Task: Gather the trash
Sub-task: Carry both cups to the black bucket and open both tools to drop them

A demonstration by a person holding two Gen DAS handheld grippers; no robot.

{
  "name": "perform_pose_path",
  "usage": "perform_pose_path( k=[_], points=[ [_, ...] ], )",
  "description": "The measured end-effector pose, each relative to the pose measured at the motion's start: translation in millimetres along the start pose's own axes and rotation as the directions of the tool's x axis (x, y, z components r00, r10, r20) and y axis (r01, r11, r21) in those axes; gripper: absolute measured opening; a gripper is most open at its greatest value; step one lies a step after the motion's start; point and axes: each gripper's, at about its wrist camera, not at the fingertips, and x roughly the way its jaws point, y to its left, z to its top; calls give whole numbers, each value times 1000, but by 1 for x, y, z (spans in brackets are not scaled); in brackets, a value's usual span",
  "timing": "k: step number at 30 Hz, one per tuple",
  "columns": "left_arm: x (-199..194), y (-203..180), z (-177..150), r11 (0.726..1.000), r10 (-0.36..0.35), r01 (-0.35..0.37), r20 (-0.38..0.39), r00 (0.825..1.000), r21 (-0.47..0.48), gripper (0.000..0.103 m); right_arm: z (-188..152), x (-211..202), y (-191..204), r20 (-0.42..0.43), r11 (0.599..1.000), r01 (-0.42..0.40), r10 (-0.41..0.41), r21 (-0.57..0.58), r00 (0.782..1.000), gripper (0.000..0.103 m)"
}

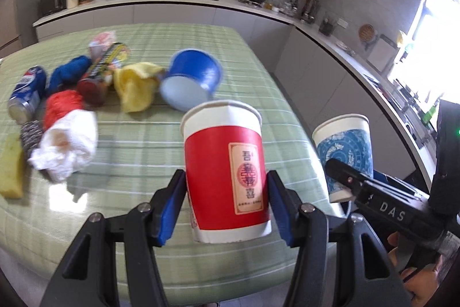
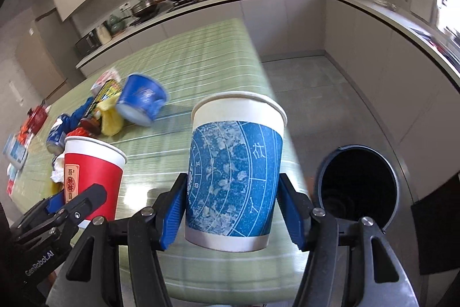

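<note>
**Two paper cups lifted, rest of trash still on table**

Red paper cup w/ white rim & cream label (image 1: 225, 177): upright, clamped between blue pads, off the green striped tablecloth. Blue-patterned white paper cup (image 2: 234, 177): upright, likewise held, just left of the round dark open-topped bin (image 2: 358, 186) on the floor.

On the table, in a loose cluster: blue plastic tub (image 1: 191, 78) on its side, mouth toward camera; crumpled yellow wrapper (image 1: 135, 85) just left of it; tall snack tube w/ dark red cap (image 1: 100, 74) lying down; blue soda can (image 1: 27, 94) on its side; red crumpled bag (image 1: 61, 107); white crumpled tissue (image 1: 67, 146) nearest; blue crumpled plastic (image 1: 67, 72) behind.
</note>
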Motion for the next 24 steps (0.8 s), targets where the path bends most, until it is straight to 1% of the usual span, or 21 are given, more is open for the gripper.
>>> perform_pose_path(
  k=[4,7,9,14,16,18,21,24],
  points=[
    [16,-24,2,996,-62,63,-13,998,69,58,-4,-9,-23,17,997,56,-57,44,998,63],
    [27,-38,4,991,-110,112,-38,993,78,58,-8,-17,-47,9,989,112,-113,92,994,63],
    [34,-51,4,986,-128,132,-52,990,99,58,-10,-22,-66,4,981,154,-155,115,988,63],
    [45,-92,3,974,-162,172,-81,983,146,58,-18,-31,-119,-10,960,208,-210,189,978,63],
    [51,-112,2,971,-165,177,-84,983,164,58,-21,-32,-145,-20,953,212,-212,216,977,63],
    [58,-129,0,970,-168,181,-89,982,161,58,-23,-31,-168,-29,952,209,-208,224,978,63],
    [75,-161,-3,976,-150,161,-82,985,147,58,-20,-26,-203,-37,960,191,-187,206,982,63],
    [97,-189,-9,985,-130,140,-99,987,105,58,-16,-15,-242,-55,971,168,-160,170,985,63]
  ],
)
